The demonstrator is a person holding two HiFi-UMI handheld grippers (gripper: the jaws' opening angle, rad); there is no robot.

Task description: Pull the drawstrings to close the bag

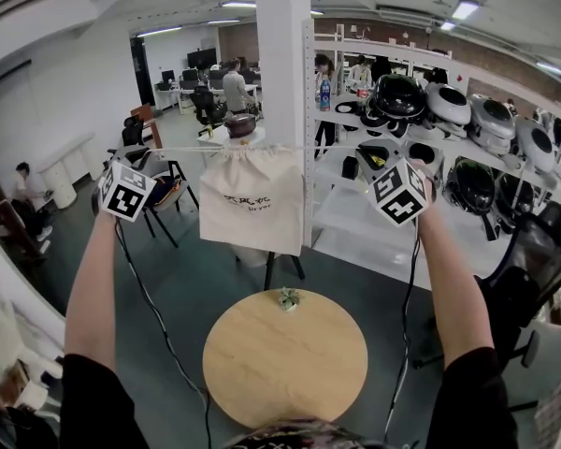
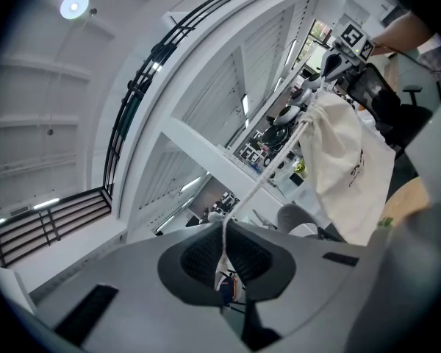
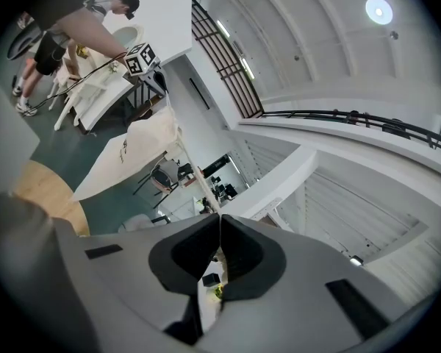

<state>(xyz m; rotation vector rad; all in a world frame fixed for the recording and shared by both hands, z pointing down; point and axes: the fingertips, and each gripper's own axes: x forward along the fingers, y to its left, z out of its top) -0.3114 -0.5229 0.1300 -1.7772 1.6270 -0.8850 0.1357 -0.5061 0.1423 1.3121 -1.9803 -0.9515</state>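
With my left gripper [image 2: 224, 230] and right gripper [image 3: 220, 230] each pinched tight on the drawstrings [image 1: 182, 149], taut across mid-frame, the cream cloth bag [image 1: 251, 199] hangs above the round wooden table [image 1: 285, 358], mouth puckered, so I judge closing nearly finished

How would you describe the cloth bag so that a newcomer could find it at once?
Find the white pillar. In front of it, above the round wooden table, a cream bag hangs from a taut horizontal cord. It alone hangs in mid-air and bears dark print.
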